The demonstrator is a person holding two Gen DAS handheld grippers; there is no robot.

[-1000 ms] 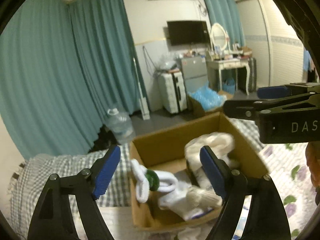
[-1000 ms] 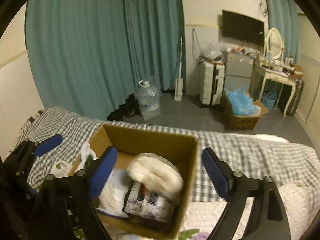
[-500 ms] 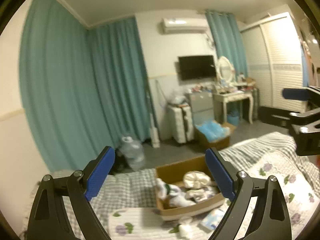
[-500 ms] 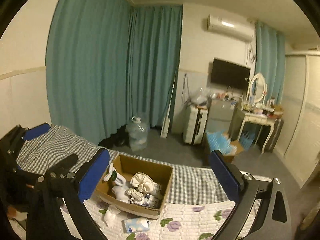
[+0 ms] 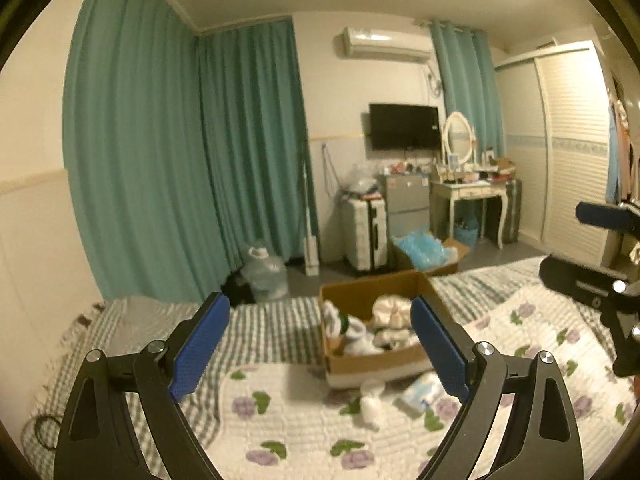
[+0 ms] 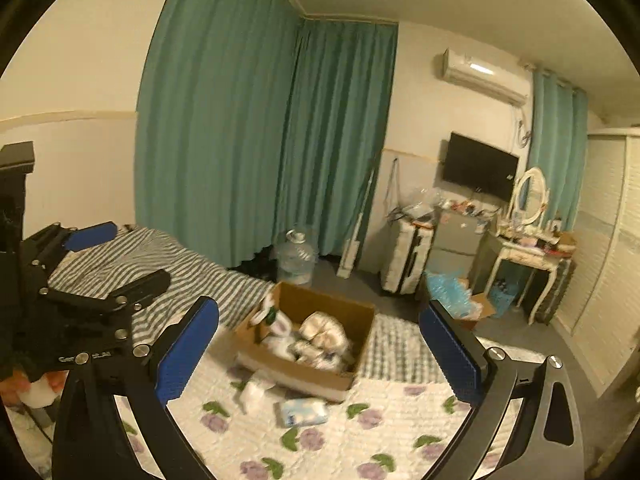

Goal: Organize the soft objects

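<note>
With both my grippers wide and empty, I'd pinch the light, squashy tissue pack before the cardboard box across its middle.

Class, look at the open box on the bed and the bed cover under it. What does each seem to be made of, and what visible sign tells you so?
Box: looks like corrugated cardboard, matte brown, with folded flaps and a pale cut edge.
Bed cover: seems a soft quilted fabric, cream with printed purple flowers and green leaves; faint ribbed stitching shows, though blur leaves the weave uncertain.
</note>
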